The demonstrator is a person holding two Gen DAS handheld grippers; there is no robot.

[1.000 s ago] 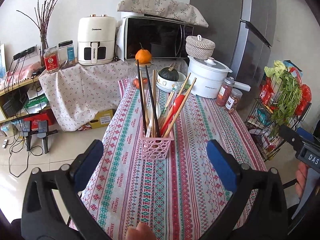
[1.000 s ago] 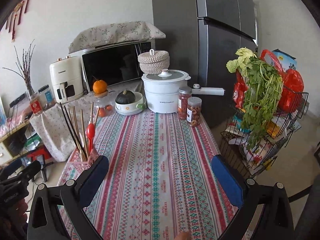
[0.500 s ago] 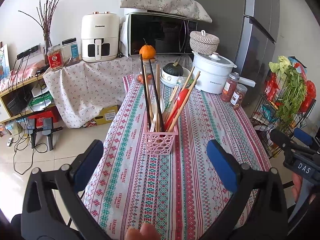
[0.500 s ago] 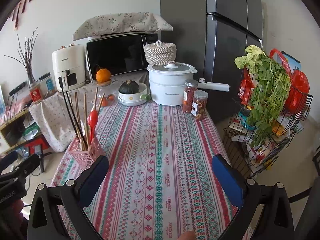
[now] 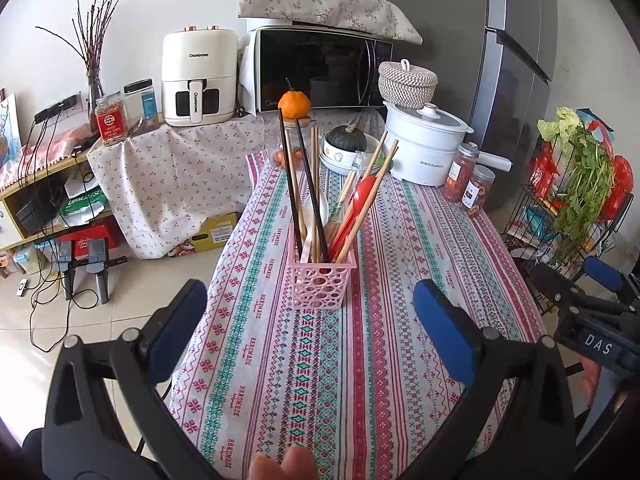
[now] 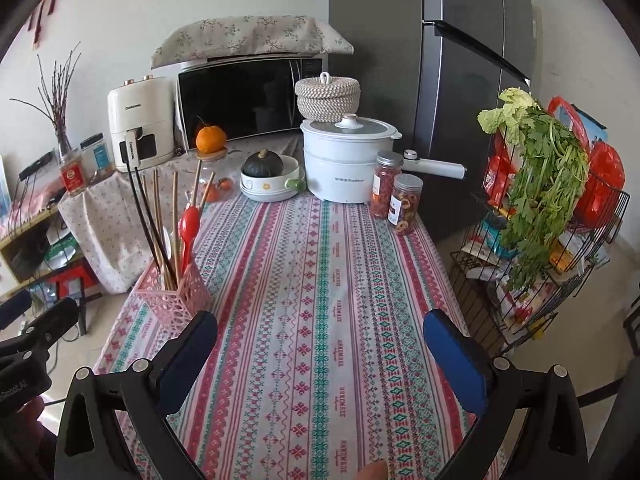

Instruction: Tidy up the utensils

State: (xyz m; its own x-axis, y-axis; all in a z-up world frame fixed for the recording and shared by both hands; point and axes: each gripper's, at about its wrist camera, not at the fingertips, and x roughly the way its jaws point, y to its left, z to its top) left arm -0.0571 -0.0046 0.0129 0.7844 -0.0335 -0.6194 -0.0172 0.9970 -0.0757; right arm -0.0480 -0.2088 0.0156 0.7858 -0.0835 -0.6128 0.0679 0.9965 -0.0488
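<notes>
Pink holder (image 5: 321,280) crammed with chopsticks (image 5: 304,192) and a red spoon (image 5: 358,208), upright on the striped surface (image 5: 380,340); microwave (image 5: 320,72) far behind. Both grippers' fingers released, grasping nothing.

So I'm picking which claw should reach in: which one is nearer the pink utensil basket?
Left. The left claw faces the pink utensil basket head-on, just short of it. The right claw sits off to the basket's right, aimed at bare tablecloth.

Microwave (image 5: 320,72), air fryer (image 5: 199,80), white pot (image 6: 346,160) — orange (image 5: 294,103), spice jars (image 6: 396,200)
</notes>
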